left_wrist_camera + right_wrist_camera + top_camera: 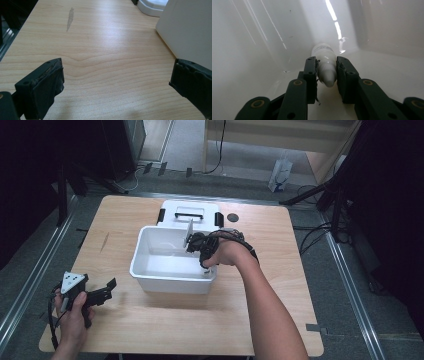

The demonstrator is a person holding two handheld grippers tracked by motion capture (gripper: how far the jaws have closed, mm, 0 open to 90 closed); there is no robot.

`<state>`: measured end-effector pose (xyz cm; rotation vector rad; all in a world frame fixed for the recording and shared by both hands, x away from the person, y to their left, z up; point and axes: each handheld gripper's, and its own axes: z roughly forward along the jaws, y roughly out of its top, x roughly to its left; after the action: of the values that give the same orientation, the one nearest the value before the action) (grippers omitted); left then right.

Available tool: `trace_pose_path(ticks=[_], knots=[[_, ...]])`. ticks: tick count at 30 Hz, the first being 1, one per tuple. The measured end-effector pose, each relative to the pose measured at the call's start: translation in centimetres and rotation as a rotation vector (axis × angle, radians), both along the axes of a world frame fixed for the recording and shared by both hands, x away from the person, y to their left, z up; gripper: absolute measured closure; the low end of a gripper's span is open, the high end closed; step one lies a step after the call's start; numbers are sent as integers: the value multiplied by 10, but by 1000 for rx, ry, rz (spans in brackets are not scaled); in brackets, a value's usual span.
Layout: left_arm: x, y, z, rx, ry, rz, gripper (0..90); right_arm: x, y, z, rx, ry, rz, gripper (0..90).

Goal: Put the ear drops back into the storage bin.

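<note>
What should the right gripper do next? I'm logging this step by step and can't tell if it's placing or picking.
Probably open the right gripper: it is closed on the small white bottle deep inside the white bin, with the bottle near the bottom. Whether it is placing or lifting can't be told.

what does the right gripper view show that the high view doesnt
Right gripper view alone: a small white bottle clamped at its cap end between the right gripper's jaws, lying low inside the bin against its wall.

High view alone: the wooden table, the white lid with black latches behind the bin, the left gripper open and hovering near the table's front left corner, and the person's forearm.

Both: the white bin, and the right gripper reaching into it.
</note>
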<state>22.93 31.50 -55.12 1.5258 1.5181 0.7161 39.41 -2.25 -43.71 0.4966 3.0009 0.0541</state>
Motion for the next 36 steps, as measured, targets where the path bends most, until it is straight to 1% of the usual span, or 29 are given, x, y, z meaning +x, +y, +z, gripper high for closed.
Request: trace_pose_path(ticks=[4, 12, 17, 21, 23, 25, 27, 29, 32, 35, 36], knots=[[0, 0, 0, -2, 4, -4, 0, 0, 2, -1, -20, 1, -4, 720], [1, 0, 0, -4, 5, -4, 0, -2, 2, -1, -16, 8, 0, 711], [1, 0, 0, -5, 3, -3, 0, -3, 0, 3, 1, 16, 5, 677], [1, 0, 0, -4, 5, -3, 0, -3, -3, 9, 43, 21, -15, 645], [1, 0, 0, -1, 5, -5, 0, -4, -4, 11, 50, 19, -18, 632], [1, 0, 0, -2, 4, -4, 0, -3, -5, 18, 60, 4, -25, 596], [1, 0, 0, -1, 5, -4, 0, -4, -6, 23, 83, 0, -32, 527], [1, 0, 0, -1, 5, -4, 0, -6, -7, 29, 91, -5, -46, 485], [1, 0, 0, -1, 6, -4, 0, -9, -7, 36, 107, -29, -53, 410], [1, 0, 0, -1, 7, -4, 0, -12, -8, 42, 123, -40, -61, 304], [1, 0, 0, -1, 7, -4, 0, -12, -8, 42, 123, -40, -61, 304]])
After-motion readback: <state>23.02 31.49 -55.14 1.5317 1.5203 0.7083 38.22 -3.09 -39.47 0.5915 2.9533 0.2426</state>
